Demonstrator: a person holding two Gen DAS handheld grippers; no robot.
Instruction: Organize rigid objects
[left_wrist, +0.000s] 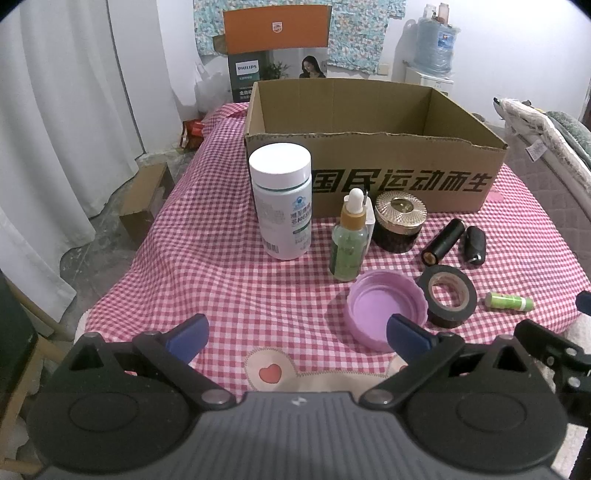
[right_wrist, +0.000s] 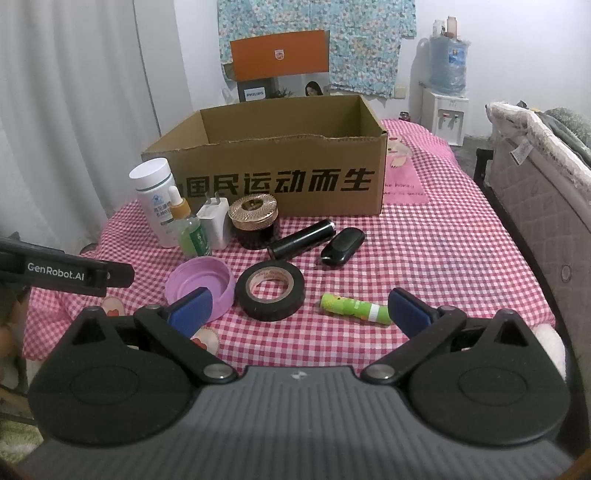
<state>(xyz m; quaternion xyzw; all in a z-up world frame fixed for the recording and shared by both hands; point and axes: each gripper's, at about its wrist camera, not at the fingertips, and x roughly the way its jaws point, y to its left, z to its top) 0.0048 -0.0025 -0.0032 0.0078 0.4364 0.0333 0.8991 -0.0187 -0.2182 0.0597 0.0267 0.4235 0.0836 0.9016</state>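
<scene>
Only the right wrist view shows the white charger plainly; from the left it hides behind the dropper bottle. Both the left gripper and right gripper have jaws spread wide, empty. On the checked cloth before the open cardboard box lie a glossy tape roll, ribbed purple lid and green tube.

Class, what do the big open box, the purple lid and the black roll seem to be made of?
Big brown open box: corrugated cardboard, matte, with a ragged torn rim. Purple round lid: probably plastic, smooth with moulded ribs. Black roll of tape: likely vinyl tape, slightly glossy, on a paper-looking core.
</scene>
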